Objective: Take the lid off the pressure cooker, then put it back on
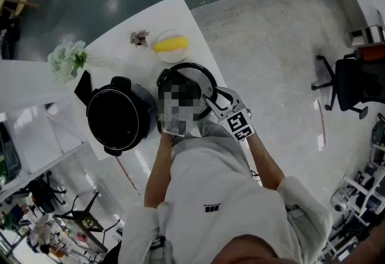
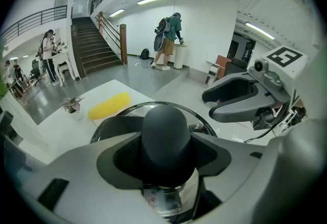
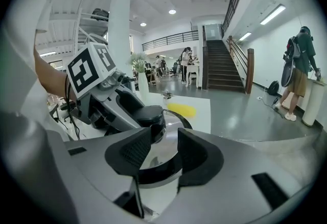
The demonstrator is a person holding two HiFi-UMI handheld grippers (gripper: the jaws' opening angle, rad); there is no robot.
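Holding the lid (image 1: 194,74) clear of the pot (image 1: 120,115), just to the pot's right in the head view, over the surface (image 1: 174,13). Clamping the black knob (image 2: 166,126) squarely with the left gripper (image 2: 164,154), pads pressed on either side of it. With the right gripper (image 3: 164,146) on the lid's far side from the pot: jaws parted, pinching nothing, only the lid's rim showing through the gap.

Looks like the turning point: removal done, replacing not yet begun. Next, probably: carry the lid across over the pot's open mouth, centre rim on rim, lower it level, and likely twist to seat it. Could use the right gripper to steady the rim or the pot.

Hard to tell whether resting on the surface or held just above it. No sight of the left gripper in the head view, masked out there along with the lid's middle. No making out any locking lugs on the pot, all dark inside. Farther back from the pot, a yellow item (image 1: 170,45) on a pale plate (image 1: 171,58), not identifiable.
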